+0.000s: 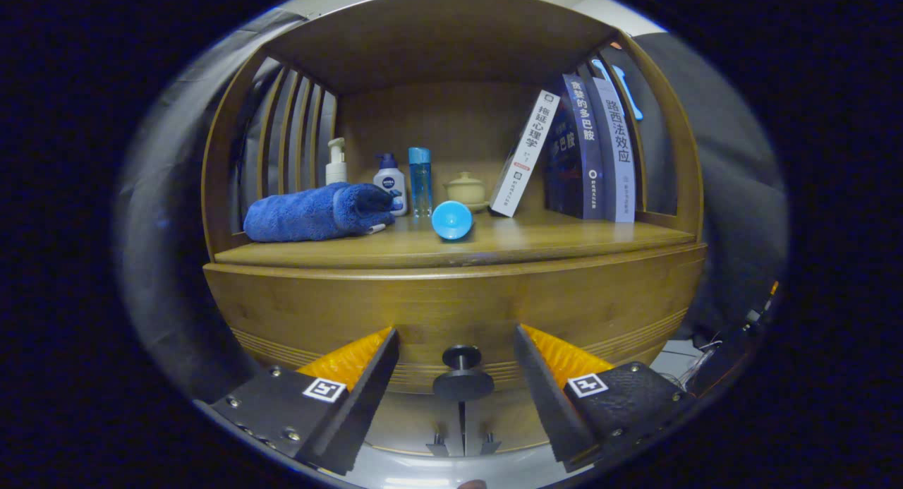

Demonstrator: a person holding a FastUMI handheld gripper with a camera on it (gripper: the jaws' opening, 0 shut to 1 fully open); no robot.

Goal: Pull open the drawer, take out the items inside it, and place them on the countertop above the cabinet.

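The wooden cabinet's drawer front faces me, shut, with a round black knob on a short stem. My gripper is open, one finger on each side of the knob, with gaps between the fingers and the knob. Above the drawer runs the countertop. On it lie a rolled blue towel and a blue cup on its side. What is in the drawer is hidden.
At the back of the countertop stand a white pump bottle, a white lotion bottle, a clear blue bottle and a small lidded ceramic pot. Three books lean at the right. Slatted wooden sides enclose the shelf.
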